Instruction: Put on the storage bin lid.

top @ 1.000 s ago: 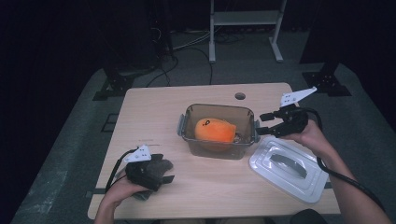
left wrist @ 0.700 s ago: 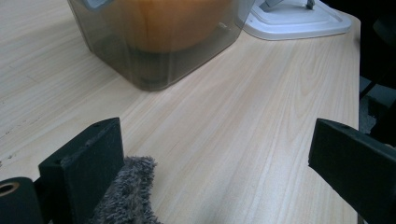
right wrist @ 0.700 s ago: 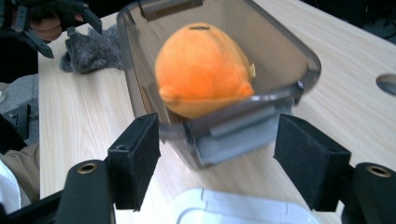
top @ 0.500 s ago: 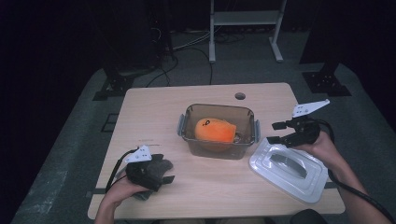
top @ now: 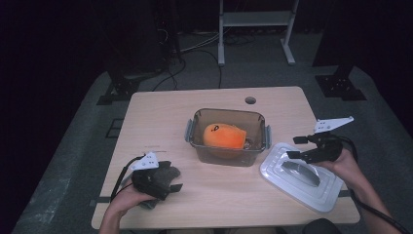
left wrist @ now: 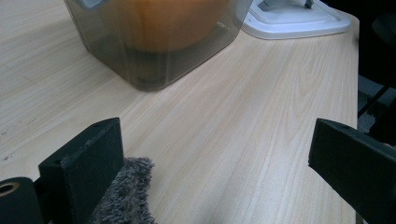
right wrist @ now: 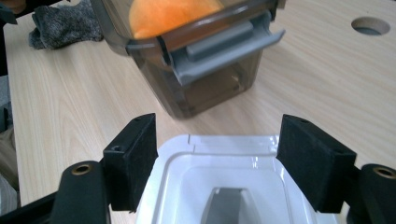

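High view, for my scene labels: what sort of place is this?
Probably a lab or recording room, not a home: a lone wooden table on grey carpet, dark surroundings, cables trailing over the floor, and black equipment stands behind.

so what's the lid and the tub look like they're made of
The lid: white, glossy, moulded plastic by the look, with stepped ridges and a grey handle. The tub: smoky see-through plastic, probably rigid; the orange thing shows through its wall, and grey latches hang at its ends.

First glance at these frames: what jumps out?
The orange plush inside the clear container at the table's middle. Right of it lies the white lid, with the open right gripper over its near edge. At front left, the left gripper rests beside a grey fuzzy cloth.
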Demonstrator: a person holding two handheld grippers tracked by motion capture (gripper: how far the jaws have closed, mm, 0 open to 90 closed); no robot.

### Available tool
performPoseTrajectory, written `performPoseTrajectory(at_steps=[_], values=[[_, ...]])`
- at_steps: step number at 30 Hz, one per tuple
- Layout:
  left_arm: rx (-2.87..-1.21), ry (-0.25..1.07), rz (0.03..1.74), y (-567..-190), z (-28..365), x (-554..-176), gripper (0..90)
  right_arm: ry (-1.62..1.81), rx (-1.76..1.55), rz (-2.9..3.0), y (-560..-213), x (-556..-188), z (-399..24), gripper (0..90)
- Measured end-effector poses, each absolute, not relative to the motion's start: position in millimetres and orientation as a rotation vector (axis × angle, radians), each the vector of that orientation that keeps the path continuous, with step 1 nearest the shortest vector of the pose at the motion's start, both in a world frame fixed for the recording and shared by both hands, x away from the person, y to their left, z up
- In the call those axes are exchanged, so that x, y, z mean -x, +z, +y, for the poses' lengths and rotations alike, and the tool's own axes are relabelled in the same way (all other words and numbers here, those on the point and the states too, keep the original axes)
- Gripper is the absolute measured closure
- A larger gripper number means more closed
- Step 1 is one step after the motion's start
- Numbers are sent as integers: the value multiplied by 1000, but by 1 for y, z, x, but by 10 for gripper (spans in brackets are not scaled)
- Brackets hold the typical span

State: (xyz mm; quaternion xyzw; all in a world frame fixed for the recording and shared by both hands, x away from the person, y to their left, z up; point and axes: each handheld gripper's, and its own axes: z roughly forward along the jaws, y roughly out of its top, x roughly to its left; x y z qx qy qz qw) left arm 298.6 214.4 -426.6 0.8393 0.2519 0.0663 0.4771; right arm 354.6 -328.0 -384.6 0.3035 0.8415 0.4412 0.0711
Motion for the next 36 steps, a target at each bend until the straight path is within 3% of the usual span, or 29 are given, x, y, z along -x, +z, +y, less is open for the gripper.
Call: performPoseTrajectory(at_steps=[36], values=[[-2053,156,615,-428,212,-299,27,1254,-1044,2517,-439,-329,-353,299]])
